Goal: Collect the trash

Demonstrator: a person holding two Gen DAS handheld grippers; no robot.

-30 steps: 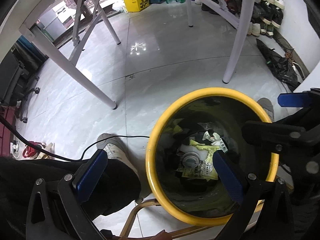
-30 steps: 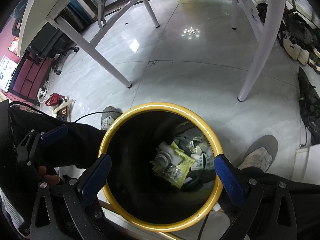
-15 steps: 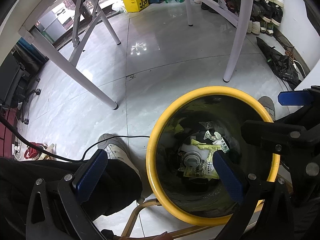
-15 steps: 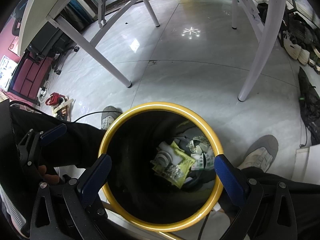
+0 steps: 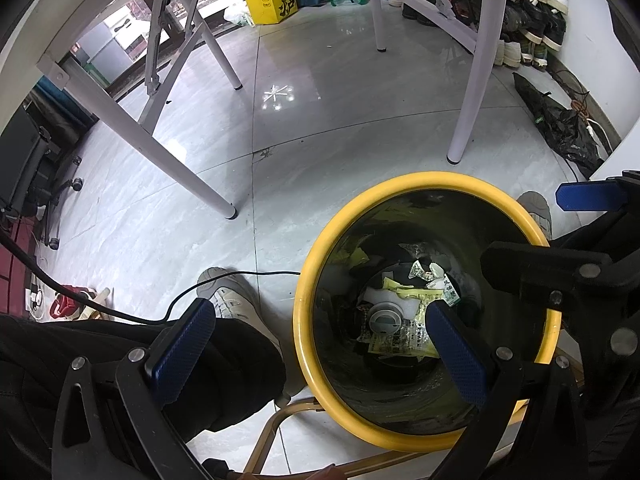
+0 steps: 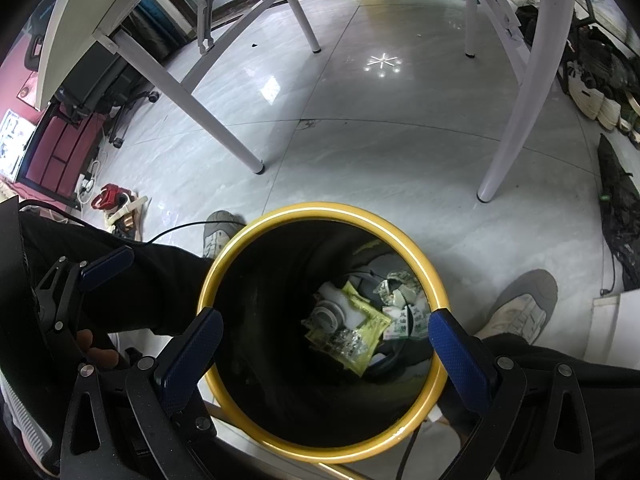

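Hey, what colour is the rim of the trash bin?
Yellow, around a dark inside. The trash bin rim shows best in the right wrist view.

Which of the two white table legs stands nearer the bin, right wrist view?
The upright leg on the right of the view: its foot lands closer to the yellow-rimmed bin. The slanted leg on the left ends farther off.

Both wrist cameras look steeply down from close above the yellow-rimmed trash bin (image 5: 404, 436) (image 6: 320, 210), the left view from its left side, sharing its littered bottom and the grey tiled floor (image 5: 320, 120) (image 6: 360, 152).
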